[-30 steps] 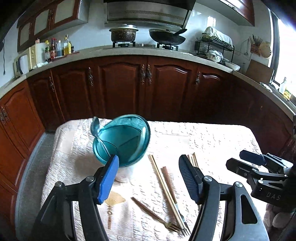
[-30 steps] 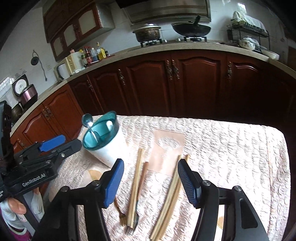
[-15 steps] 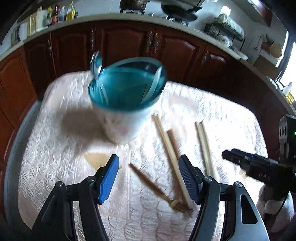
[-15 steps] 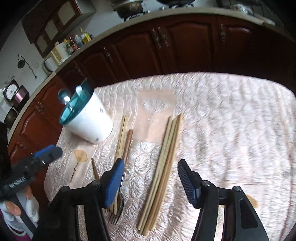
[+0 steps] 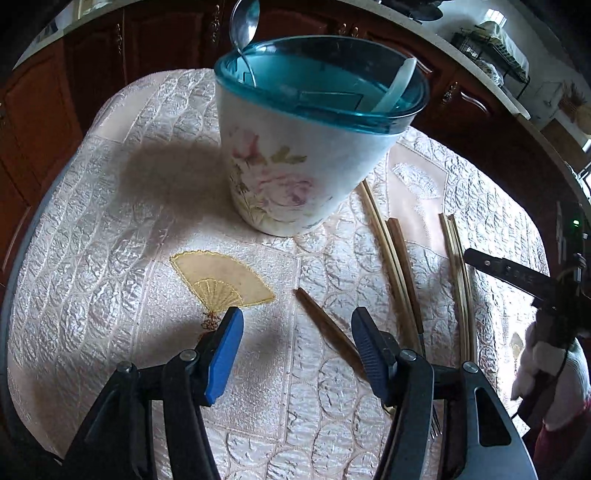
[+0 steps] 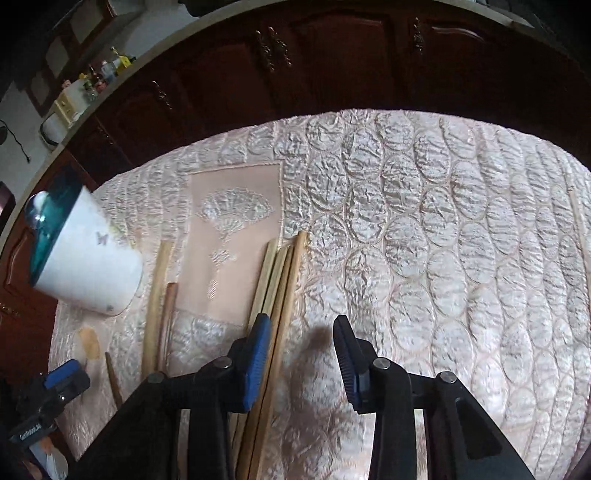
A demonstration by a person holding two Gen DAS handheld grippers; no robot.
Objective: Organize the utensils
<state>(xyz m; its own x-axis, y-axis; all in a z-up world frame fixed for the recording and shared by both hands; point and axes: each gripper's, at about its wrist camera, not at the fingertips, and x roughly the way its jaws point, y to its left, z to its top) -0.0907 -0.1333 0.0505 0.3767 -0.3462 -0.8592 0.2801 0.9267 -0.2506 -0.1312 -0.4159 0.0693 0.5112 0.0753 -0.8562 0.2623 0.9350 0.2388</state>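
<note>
Right wrist — open, empty right tool (image 6: 301, 345), chopsticks (image 6: 277, 291) seemingly under its left finger.

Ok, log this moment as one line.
left gripper: open, over fork handle | right gripper: open, beside chopstick bundle | holder: upright, metal spoon inside

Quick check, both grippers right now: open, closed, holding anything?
Left gripper: open, empty, over the brown-handled fork.
Right gripper: open, empty, left finger by the chopstick bundle.
</note>
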